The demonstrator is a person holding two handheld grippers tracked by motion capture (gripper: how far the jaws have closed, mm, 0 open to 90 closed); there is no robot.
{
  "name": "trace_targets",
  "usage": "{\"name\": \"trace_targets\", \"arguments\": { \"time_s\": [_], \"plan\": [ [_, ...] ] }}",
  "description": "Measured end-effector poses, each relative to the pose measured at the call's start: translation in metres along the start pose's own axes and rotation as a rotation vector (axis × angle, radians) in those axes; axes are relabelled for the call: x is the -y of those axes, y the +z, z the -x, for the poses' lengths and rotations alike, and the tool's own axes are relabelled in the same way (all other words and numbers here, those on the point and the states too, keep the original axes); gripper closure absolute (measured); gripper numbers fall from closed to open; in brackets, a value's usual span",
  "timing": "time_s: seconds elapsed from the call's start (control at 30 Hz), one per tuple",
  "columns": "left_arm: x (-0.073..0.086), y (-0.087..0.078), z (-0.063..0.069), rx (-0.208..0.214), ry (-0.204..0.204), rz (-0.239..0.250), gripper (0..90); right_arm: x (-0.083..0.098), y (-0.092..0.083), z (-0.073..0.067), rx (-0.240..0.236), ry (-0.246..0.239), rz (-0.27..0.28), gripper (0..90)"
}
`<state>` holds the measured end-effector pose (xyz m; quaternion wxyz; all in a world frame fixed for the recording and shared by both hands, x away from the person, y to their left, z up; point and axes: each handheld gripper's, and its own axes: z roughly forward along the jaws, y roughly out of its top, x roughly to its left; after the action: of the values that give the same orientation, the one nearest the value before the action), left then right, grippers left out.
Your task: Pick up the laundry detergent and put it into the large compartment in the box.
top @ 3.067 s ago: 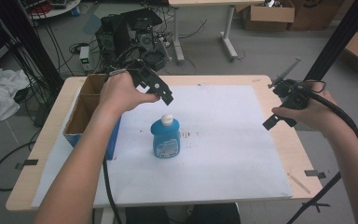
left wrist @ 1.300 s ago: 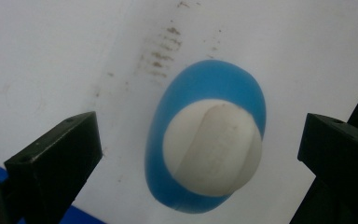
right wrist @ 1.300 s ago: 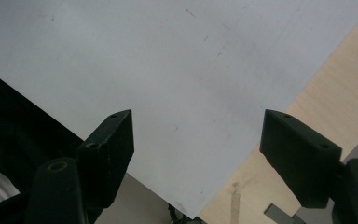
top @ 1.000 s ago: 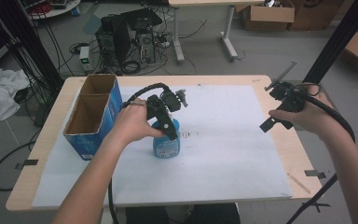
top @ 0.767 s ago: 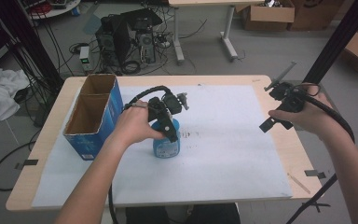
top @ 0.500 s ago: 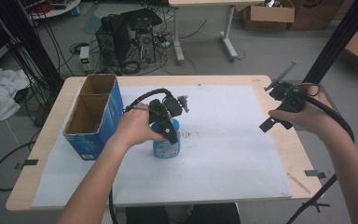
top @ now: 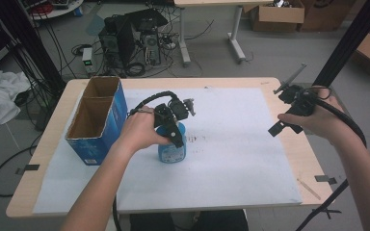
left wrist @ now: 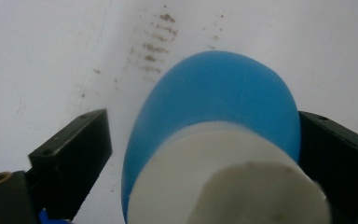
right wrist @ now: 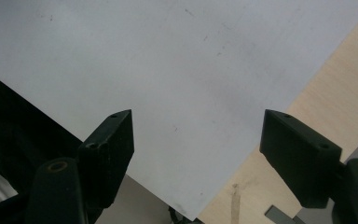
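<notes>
Blue bottle with white cap stands upright on the white sheet just right of the blue cardboard box, left gripper straddling it from above, jaws just closing, one pad apart; right gripper spread wide over the sheet's edge.

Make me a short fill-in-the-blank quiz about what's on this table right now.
1. The bottle between the left gripper jaws is ____ in colour.
2. The bottle's cap is ____.
3. The open cardboard box has ____ compartments.
4. The right gripper has ____ between its jaws.

Missing words: blue; white; two; nothing
</notes>
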<state>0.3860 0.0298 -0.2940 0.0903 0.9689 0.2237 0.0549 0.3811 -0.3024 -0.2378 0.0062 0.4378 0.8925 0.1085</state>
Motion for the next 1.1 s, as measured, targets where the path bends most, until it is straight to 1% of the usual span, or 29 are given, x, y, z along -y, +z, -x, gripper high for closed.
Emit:
{"name": "trace_targets", "arguments": {
  "time_s": [0.4, 0.47, 0.5, 0.63, 0.73, 0.8, 0.83, 1.1],
  "plan": [
    [0.0004, -0.0009, 0.0001, -0.002, 0.008, -0.001, 16.9, 0.0001, 0.0003, 0.0001, -0.002, -0.003, 0.002, 26.1],
    [0.0004, -0.0007, 0.0001, -0.003, 0.006, -0.003, 19.1, 0.0001, -0.0001, 0.0001, -0.001, -0.001, 0.003, 26.1],
    [0.0006, -0.0008, -0.0002, -0.001, 0.012, -0.003, 21.5, 0.0002, -0.0001, 0.0004, -0.002, -0.001, 0.005, 26.1],
    [0.0007, -0.0006, -0.0005, -0.006, 0.005, -0.001, 24.1, 0.0007, 0.0001, 0.0006, -0.002, 0.000, 0.004, 26.1],
    [0.0008, -0.0008, -0.0008, -0.002, 0.006, 0.000, 26.1, 0.0009, 0.0002, 0.0010, -0.002, -0.001, 0.004, 26.1],
    [0.0010, -0.0014, -0.0014, 0.000, 0.000, -0.001, 31.1, 0.0011, 0.0002, 0.0010, -0.003, -0.001, 0.003, 26.1],
    [0.0011, -0.0018, -0.0018, 0.006, 0.001, 0.000, 31.1, 0.0011, 0.0001, 0.0010, -0.002, -0.001, 0.002, 26.1],
    [-0.0004, -0.0024, -0.0017, 0.006, 0.012, -0.012, 33.2, 0.0015, -0.0013, 0.0018, -0.002, -0.001, 0.007, 26.2]
  ]
}}
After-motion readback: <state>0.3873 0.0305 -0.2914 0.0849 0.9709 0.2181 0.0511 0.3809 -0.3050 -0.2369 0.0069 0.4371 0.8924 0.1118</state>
